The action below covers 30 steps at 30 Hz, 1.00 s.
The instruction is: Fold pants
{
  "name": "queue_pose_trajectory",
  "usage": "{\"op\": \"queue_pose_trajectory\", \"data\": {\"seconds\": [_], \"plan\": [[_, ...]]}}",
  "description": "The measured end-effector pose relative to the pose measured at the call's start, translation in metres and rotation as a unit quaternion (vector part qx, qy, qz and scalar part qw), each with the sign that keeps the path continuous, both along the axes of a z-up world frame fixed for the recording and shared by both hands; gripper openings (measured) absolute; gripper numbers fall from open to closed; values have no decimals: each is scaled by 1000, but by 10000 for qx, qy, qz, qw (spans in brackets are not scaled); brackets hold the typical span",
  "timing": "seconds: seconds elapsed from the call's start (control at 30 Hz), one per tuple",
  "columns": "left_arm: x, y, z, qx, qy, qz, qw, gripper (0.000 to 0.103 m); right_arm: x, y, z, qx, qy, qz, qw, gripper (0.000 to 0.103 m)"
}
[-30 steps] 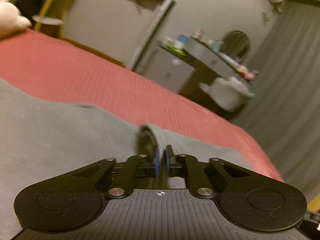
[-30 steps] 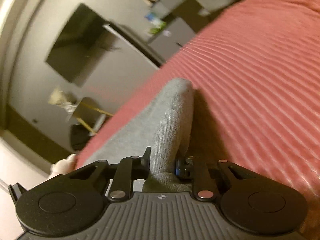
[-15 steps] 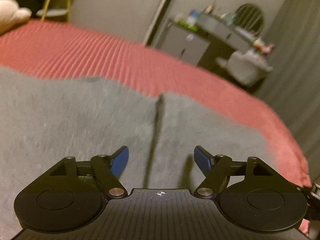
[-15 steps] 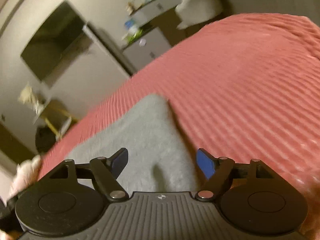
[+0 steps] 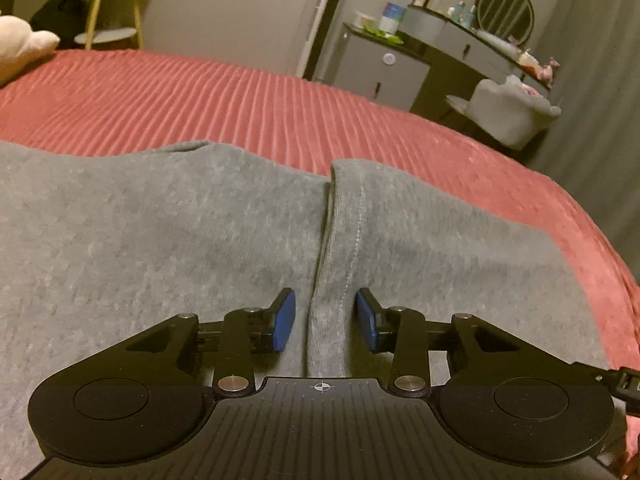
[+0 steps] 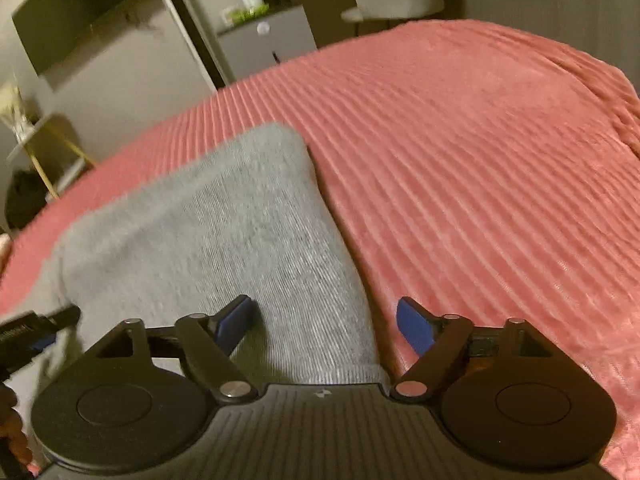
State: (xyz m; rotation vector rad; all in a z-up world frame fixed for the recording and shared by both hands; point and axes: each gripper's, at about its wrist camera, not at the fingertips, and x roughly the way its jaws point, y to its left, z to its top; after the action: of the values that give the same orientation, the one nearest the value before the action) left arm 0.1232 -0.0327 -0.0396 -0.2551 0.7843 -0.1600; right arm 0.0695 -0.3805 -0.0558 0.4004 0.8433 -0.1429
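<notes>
pants [image 5: 160, 240]: lie lengthwise away (seam ahead) | left gripper [image 5: 326, 320]: fingers closing, ungripped | right gripper [image 6: 326, 326]: fingers opening, released

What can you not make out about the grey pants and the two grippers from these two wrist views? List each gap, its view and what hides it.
- Pants, left wrist view: near part hidden under the left gripper, whose jaws are closing astride a seam fold; left side cut off.
- Right wrist view: hem runs under the right gripper, jaws opening; far edge blurred.
- Dresser bottles: too small.
</notes>
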Motion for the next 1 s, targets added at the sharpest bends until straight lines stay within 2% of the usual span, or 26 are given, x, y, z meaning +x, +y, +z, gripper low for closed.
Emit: {"op": "queue_pose_trajectory", "data": {"seconds": [0.1, 0.13, 0.17, 0.23, 0.33, 0.47, 0.5, 0.63, 0.77, 0.8, 0.87, 0.93, 0.97, 1.0], "plan": [[-7, 2, 4, 7, -55, 94, 9999, 43, -7, -5, 2, 72, -176, -87, 9998, 83], [-10, 4, 6, 15, -57, 195, 9998, 47, -12, -7, 5, 81, -267, -124, 9995, 83], [-12, 6, 8, 43, -61, 348, 9994, 51, -15, -8, 8, 109, -370, -158, 9991, 84], [-17, 16, 11, 37, -75, 808, 9967, 52, -18, -12, 11, 133, -517, -207, 9984, 87], [-24, 44, 22, -182, -207, 1502, 9883, 57, -20, -13, 12, 144, -539, -236, 9982, 89], [-49, 112, 41, -875, -572, 2242, 9689, 75, -18, -17, 11, 320, -480, -201, 9981, 89], [-57, 130, 44, -979, -659, 2353, 9647, 75, -18, -17, 11, 352, -502, -179, 9980, 89], [-102, 209, 38, -1130, -788, 3018, 9434, 75, -27, -8, 21, 353, -1015, 218, 9940, 89], [-137, 275, -1, -1595, -390, 3658, 9161, 67, -35, 11, 32, 336, -1542, 1052, 9818, 96], [-141, 287, -11, -1760, -310, 3718, 9110, 66, -34, 14, 32, 373, -1566, 1194, 9797, 98], [-149, 304, -31, -2358, -361, 3603, 9018, 62, -27, 15, 28, 446, -1396, 1256, 9812, 98], [-147, 314, -42, -2933, -455, 3487, 8890, 60, -18, 9, 21, 540, -1080, 1024, 9874, 98], [-145, 317, -46, -3121, -493, 3442, 8841, 60, -16, 4, 18, 678, -1003, 909, 9885, 98], [-140, 319, -48, -3187, -489, 3413, 8829, 60, -15, 0, 16, 798, -1006, 827, 9883, 98]]}}
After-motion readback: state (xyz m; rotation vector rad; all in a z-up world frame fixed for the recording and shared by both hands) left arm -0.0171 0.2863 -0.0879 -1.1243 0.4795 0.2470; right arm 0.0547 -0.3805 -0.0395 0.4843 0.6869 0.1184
